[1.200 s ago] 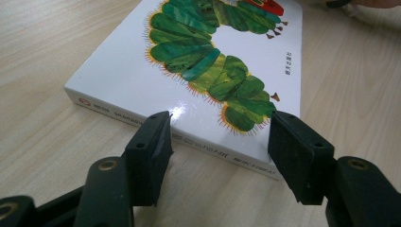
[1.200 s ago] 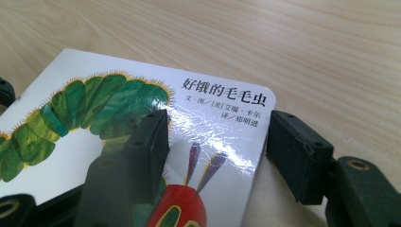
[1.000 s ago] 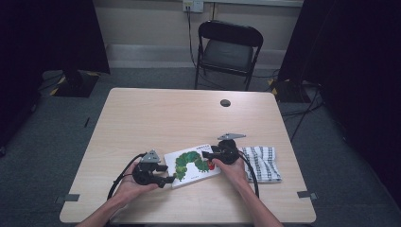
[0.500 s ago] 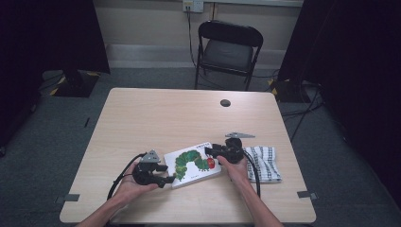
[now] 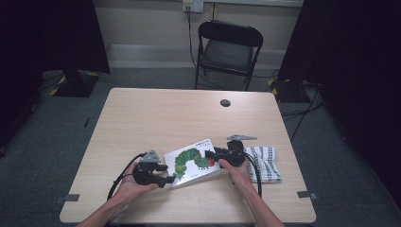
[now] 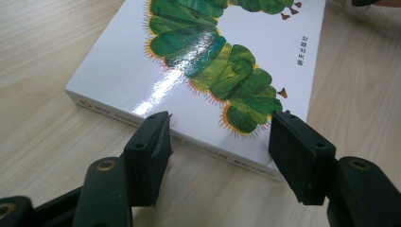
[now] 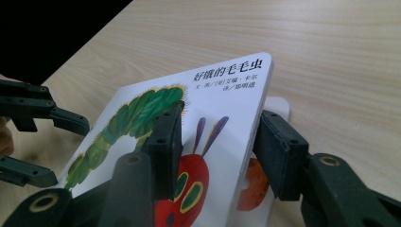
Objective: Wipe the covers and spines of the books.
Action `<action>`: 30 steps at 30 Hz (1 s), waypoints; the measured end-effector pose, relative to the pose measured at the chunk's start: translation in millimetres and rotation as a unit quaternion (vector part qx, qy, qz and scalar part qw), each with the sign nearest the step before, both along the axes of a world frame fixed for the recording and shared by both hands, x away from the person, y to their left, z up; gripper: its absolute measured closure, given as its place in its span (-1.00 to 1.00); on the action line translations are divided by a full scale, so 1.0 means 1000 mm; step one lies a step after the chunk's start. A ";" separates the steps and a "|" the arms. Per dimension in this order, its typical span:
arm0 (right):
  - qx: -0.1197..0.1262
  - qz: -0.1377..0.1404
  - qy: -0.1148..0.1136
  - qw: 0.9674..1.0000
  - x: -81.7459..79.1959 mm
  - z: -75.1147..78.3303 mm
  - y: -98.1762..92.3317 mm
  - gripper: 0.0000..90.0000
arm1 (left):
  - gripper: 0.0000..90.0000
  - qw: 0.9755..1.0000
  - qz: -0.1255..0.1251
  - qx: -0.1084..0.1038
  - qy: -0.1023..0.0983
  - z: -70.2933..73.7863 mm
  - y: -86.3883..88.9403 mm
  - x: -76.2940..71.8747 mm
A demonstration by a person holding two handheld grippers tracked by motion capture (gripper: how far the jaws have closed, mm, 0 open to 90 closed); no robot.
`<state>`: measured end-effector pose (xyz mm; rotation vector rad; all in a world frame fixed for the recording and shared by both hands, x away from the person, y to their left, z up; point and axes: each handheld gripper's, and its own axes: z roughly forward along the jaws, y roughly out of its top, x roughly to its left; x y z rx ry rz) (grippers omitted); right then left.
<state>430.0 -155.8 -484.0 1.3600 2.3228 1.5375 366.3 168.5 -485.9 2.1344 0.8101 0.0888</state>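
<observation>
The caterpillar picture book (image 5: 191, 162) lies on the table (image 5: 161, 118) near its front edge; the right gripper (image 7: 215, 146), jaws just closing, clasps the lifted front cover; the left gripper (image 6: 220, 142) stands open at the spine; a striped cloth (image 5: 265, 163) lies beside.

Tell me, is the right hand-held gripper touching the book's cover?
Touching. In the right gripper view the right hand-held gripper has the lifted cover of the book between its jaws, one pad lying on its face.

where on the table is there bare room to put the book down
The far half of the table is bare, from the book up to the small dark disc. The near strip is crowded: left gripper, book, right gripper and striped cloth.
</observation>
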 end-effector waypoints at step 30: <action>-0.009 0.094 0.026 0.995 0.015 0.009 0.036 -0.07 | -0.18 1.000 0.009 0.000 -0.007 0.001 -0.001 0.003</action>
